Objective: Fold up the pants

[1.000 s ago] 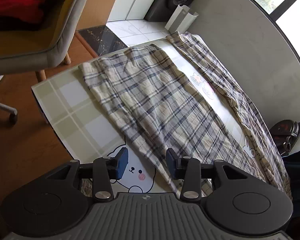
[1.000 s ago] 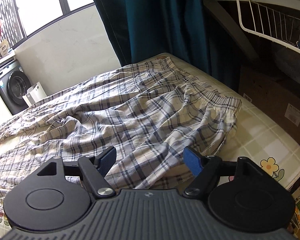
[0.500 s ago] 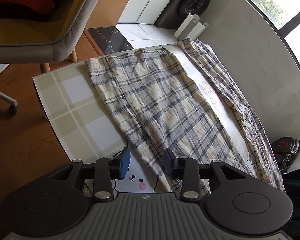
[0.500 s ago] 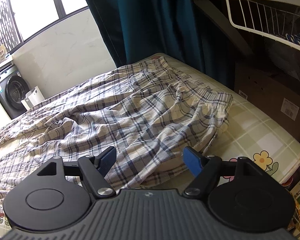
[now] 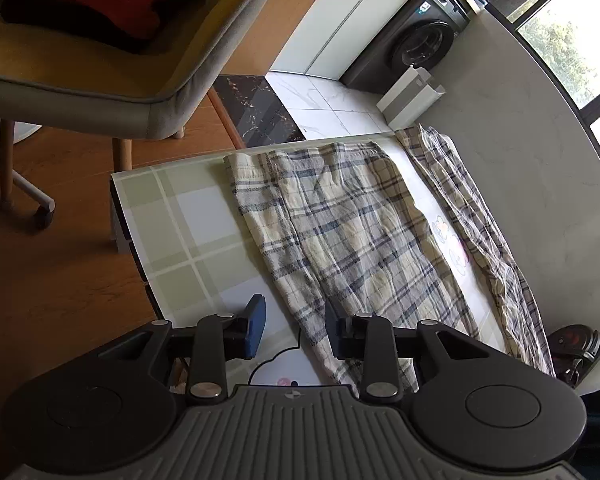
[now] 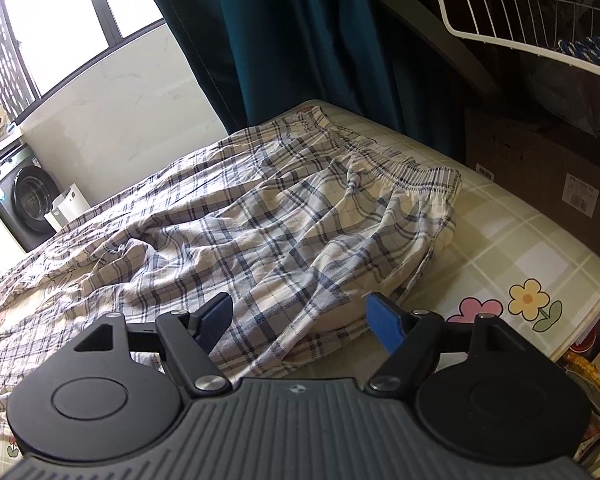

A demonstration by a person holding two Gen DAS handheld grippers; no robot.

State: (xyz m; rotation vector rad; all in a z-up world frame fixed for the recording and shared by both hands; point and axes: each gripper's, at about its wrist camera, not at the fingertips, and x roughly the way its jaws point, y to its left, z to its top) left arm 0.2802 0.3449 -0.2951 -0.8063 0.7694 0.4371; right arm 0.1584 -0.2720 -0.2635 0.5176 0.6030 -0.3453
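Cream and navy plaid pants [image 5: 348, 236] lie spread on a table with a checked cartoon cover [image 5: 188, 224]. In the left wrist view both legs run away from me; the near leg's hem [image 5: 300, 160] lies at the far table end, the second leg [image 5: 476, 232] along the wall. My left gripper [image 5: 294, 330] is open and empty above the near leg's edge. In the right wrist view the rumpled waist end [image 6: 284, 216] with its elastic waistband [image 6: 412, 172] lies ahead. My right gripper [image 6: 300, 318] is open and empty just above the fabric's near edge.
A grey chair [image 5: 100, 72] with red and black clothes stands left of the table. A washing machine [image 5: 424, 44] and a white bin [image 5: 412, 96] stand beyond the far end. A dark curtain [image 6: 292, 40], a wire basket [image 6: 520, 12] and a cardboard box [image 6: 540, 172] are right of the table.
The left gripper has drawn back and shifted, so more of the legs and floor shows. The right gripper has moved slightly closer to the waist end. Both stay open and the pants lie unmoved.
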